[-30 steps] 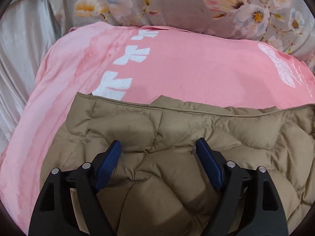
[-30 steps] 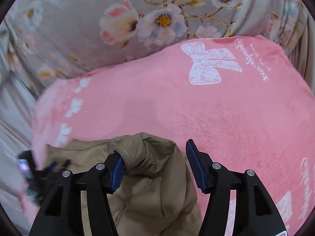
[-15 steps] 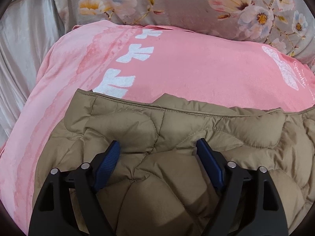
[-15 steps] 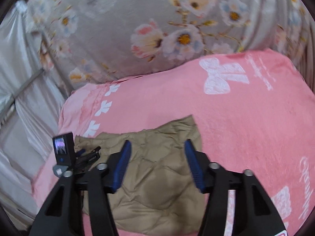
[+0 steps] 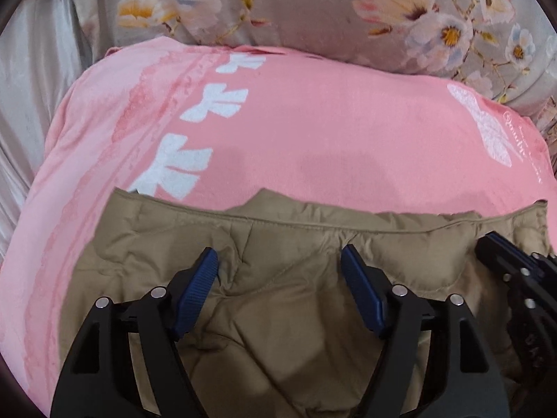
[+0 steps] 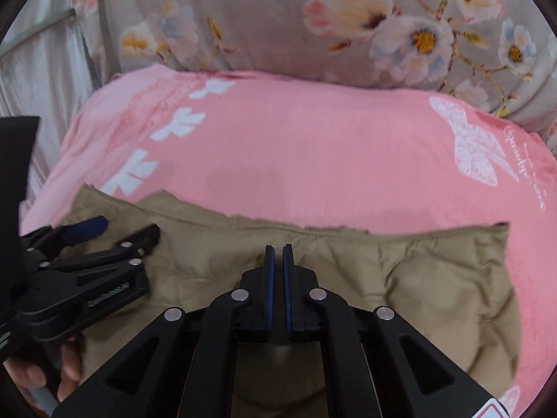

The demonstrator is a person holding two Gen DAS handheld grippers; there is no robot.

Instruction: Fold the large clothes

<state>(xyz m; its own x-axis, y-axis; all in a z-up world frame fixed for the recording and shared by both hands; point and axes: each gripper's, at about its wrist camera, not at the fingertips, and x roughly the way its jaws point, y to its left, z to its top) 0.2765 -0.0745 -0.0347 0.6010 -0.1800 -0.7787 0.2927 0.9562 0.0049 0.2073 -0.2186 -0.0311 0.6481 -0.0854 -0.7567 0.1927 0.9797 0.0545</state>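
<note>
A tan quilted puffer jacket (image 5: 289, 299) lies folded on a pink blanket (image 5: 313, 132); it also shows in the right wrist view (image 6: 435, 285). My left gripper (image 5: 278, 278) is open, its blue pads resting on the jacket with nothing between them; it appears at the left of the right wrist view (image 6: 115, 233). My right gripper (image 6: 278, 261) is shut, empty, above the jacket's middle near its far edge; it shows at the right edge of the left wrist view (image 5: 515, 268).
The pink blanket (image 6: 313, 160) with white bow prints covers the bed. A grey floral pillow (image 6: 313, 24) lies behind it. Silvery fabric (image 5: 31, 87) hangs at the left.
The right gripper let go of the jacket's edge, moved left over the jacket and closed its jaws. The left gripper stayed open on the jacket.
</note>
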